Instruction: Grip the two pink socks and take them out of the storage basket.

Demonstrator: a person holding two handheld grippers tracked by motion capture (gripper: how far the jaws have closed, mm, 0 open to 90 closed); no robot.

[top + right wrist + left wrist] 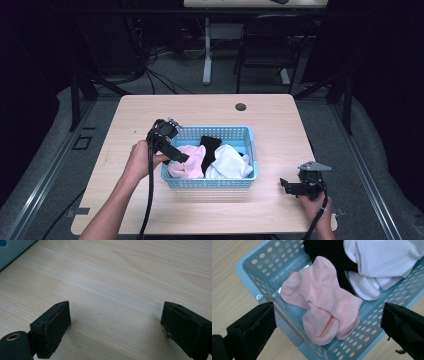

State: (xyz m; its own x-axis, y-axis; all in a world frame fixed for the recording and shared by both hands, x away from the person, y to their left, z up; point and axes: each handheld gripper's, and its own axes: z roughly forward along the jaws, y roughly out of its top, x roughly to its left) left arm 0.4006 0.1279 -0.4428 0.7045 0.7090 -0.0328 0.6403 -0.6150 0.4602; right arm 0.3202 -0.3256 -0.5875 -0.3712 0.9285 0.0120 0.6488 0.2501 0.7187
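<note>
A light blue perforated basket (215, 183) stands mid-table and holds pink socks (187, 160), a black sock (210, 145) and white socks (230, 162). My left gripper (177, 152) hovers open over the basket's left end. In the left gripper view the pink socks (324, 302) lie between and beyond the wide-apart jaws, with the black sock (327, 251) and white socks (379, 262) behind them in the basket (259, 270). My right gripper (286, 186) rests low on the table right of the basket, open with only bare wood (115, 302) between its jaws.
The wooden table (150, 110) has a round cable hole (240, 106) at its far side. A basket corner (12, 250) shows at the top left of the right gripper view. A chair (270, 45) and a second table stand beyond on the floor.
</note>
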